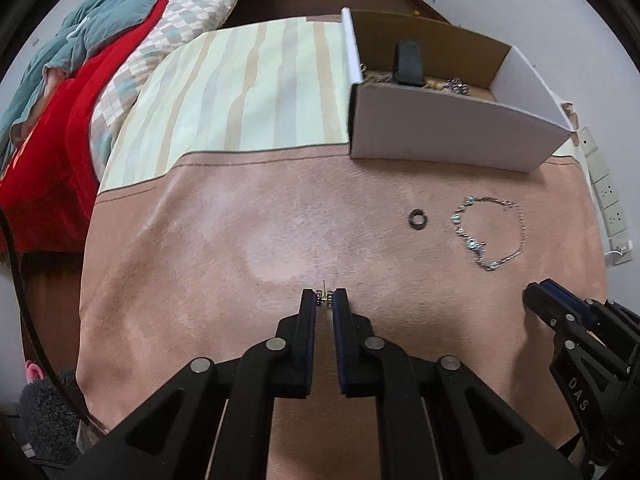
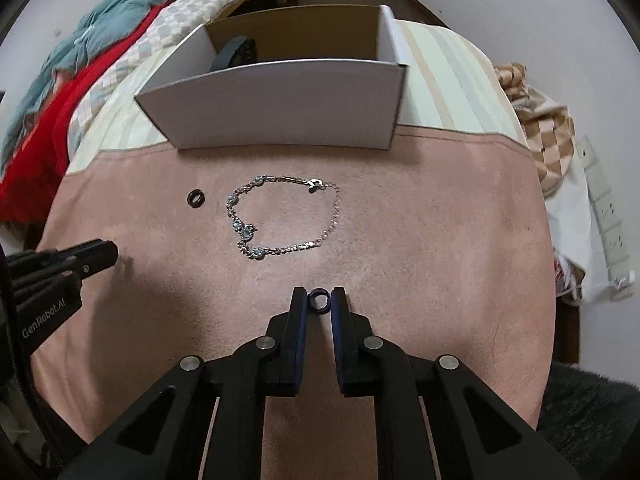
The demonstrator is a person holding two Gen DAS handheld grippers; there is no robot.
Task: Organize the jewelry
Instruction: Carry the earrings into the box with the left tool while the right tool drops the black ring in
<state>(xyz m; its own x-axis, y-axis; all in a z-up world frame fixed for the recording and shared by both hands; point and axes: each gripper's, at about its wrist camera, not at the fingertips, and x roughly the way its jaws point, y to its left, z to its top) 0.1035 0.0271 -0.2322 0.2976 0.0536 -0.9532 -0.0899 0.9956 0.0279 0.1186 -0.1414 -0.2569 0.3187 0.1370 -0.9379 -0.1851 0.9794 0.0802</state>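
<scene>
The left gripper (image 1: 324, 299) — its side reading "GenRobot.AI" — is pinching a small silver stud earring (image 1: 324, 295). The right gripper (image 2: 319, 300), marked "DAS", is clamping a small black ring (image 2: 319, 301) — a silver chain bracelet with blue stones (image 2: 280, 216) is lying ahead of it, before the white cardboard box (image 2: 280, 108).

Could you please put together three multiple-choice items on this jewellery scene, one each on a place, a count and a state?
1. Where does the bracelet lie?
A. inside the white box
B. on the pink cloth in front of the white box
C. on the red blanket

2. How many dark rings show in the right wrist view?
A. one
B. two
C. four

3. What is the left gripper doing?
A. standing wide open over bare cloth
B. shut on a small earring
C. shut on the bracelet

Answers:
1 B, the chain rests on the pink cloth, short of the white box.
2 B, one lies loose, one sits in the right gripper.
3 B, a small earring sits pinched between its fingertips.
</scene>
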